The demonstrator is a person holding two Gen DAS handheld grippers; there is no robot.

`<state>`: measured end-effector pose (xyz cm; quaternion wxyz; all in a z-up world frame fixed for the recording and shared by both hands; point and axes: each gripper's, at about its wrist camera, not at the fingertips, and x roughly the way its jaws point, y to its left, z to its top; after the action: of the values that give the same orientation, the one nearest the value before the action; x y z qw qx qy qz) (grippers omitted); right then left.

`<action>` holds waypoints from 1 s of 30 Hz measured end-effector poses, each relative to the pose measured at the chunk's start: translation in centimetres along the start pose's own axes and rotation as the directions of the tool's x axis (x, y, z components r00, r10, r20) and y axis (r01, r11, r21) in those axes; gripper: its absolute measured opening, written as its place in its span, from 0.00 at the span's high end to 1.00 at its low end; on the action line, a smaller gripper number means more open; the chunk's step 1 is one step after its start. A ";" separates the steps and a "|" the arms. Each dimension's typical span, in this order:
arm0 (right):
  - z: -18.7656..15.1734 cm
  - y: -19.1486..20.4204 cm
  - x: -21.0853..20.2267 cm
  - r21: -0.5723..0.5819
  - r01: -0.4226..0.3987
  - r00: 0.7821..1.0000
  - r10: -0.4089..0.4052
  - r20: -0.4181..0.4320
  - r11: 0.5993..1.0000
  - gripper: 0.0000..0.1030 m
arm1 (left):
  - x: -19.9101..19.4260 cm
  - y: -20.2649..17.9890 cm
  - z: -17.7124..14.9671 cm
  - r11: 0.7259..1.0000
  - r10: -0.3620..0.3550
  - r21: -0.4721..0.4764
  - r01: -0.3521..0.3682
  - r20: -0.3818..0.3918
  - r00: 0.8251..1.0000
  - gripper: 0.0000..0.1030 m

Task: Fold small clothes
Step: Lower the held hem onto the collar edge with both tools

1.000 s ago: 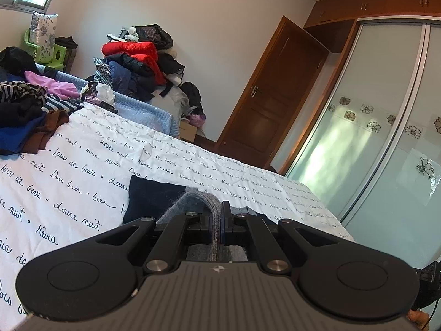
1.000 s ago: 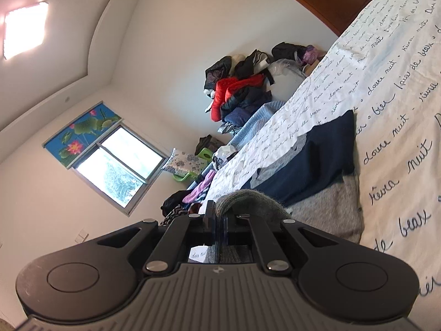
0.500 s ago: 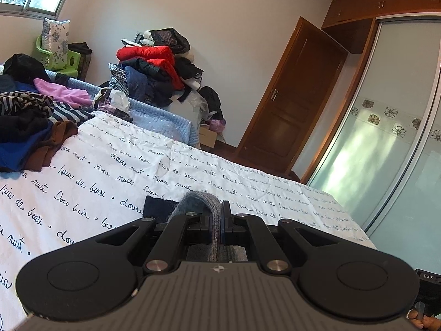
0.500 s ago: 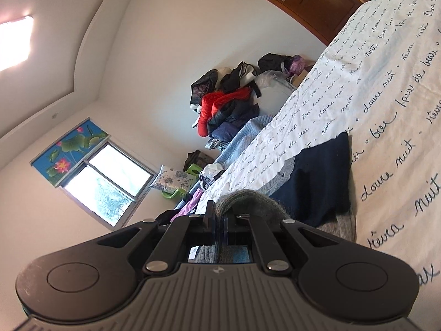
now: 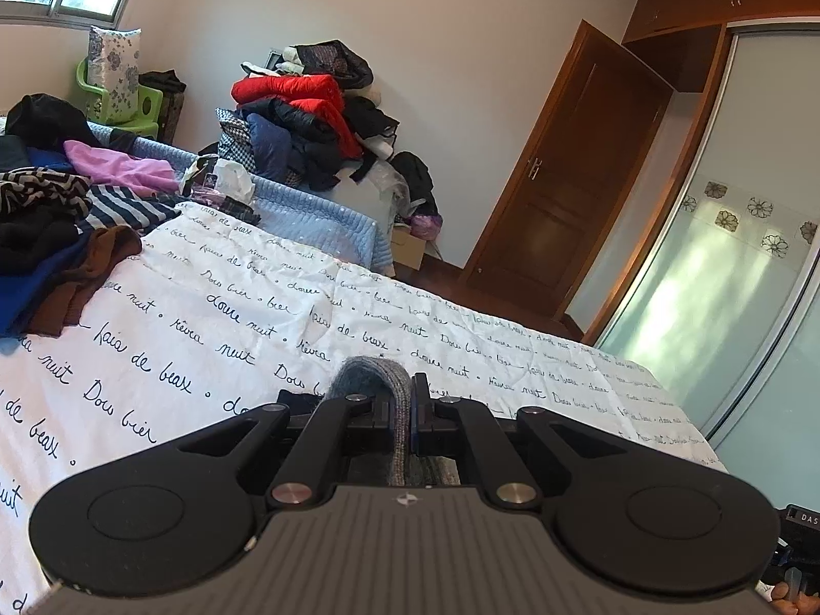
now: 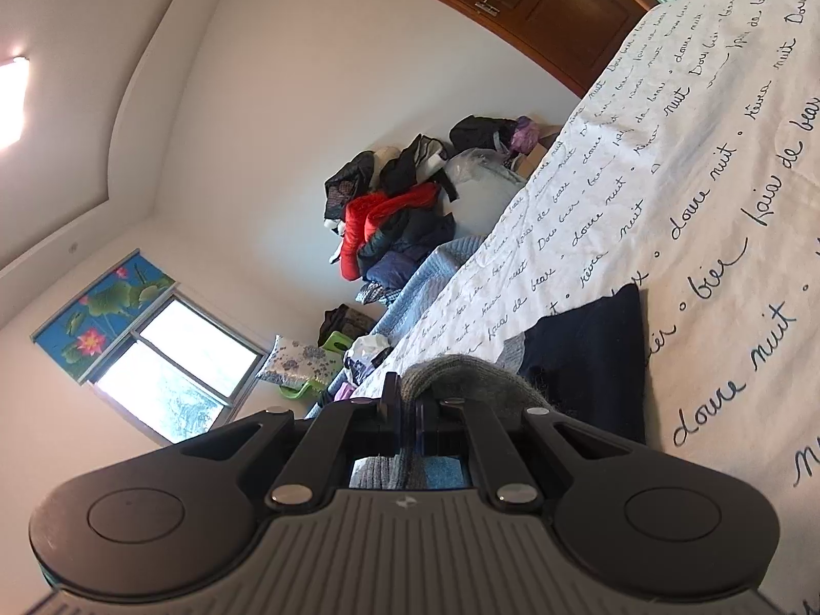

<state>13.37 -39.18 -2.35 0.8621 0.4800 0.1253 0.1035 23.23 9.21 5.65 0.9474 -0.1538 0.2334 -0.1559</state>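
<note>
1. while both my tools are clamped on the same grey knit garment, i judge this one to be mid-fold: my left gripper has its jaws together on a grey ribbed edge, and my right gripper is pinched shut on another grey edge of it.
2. where the garment is: low on the white bedsheet with script print, right in front of the tools. in the right wrist view a dark navy panel of it lies flat on the sheet with grey showing at its edge, the held part doubled over above it.
3. done so far, as a guess: the piece is laid out and the gripped edge looks carried partway over the rest. not done: no finished folded shape shows, and the edge is not set down.
4. left to do: a heap of unfolded clothes sits at the far left of the bed (stripes, pink, brown, blue), so plenty remains. no stack of folded items in view.
5. containers: none that i can tell hold clothes. the big pile with a red jacket sits on something by the wall, base hidden. a cardboard box is on the floor near the wooden door; contents not visible.
</note>
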 end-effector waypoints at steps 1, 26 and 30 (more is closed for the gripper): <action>0.2 -0.1 0.3 0.002 0.004 1.000 -0.004 0.002 1.000 0.95 | 0.5 0.0 0.1 1.000 0.002 -0.001 -0.002 -0.006 1.000 0.94; 2.6 -5.2 7.4 0.116 0.118 0.993 -0.116 -0.024 0.986 0.95 | 13.5 2.0 0.3 0.994 0.104 -0.026 -0.108 -0.147 0.984 0.94; 2.8 -5.9 8.4 0.130 0.137 0.990 -0.134 -0.034 0.982 0.95 | 14.6 2.3 -0.1 0.992 0.113 -0.038 -0.121 -0.161 0.980 0.94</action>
<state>22.56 -41.98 -6.89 0.8320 0.5249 0.1749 0.0418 36.03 5.89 -1.05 0.9294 -0.1494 0.3204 -0.1061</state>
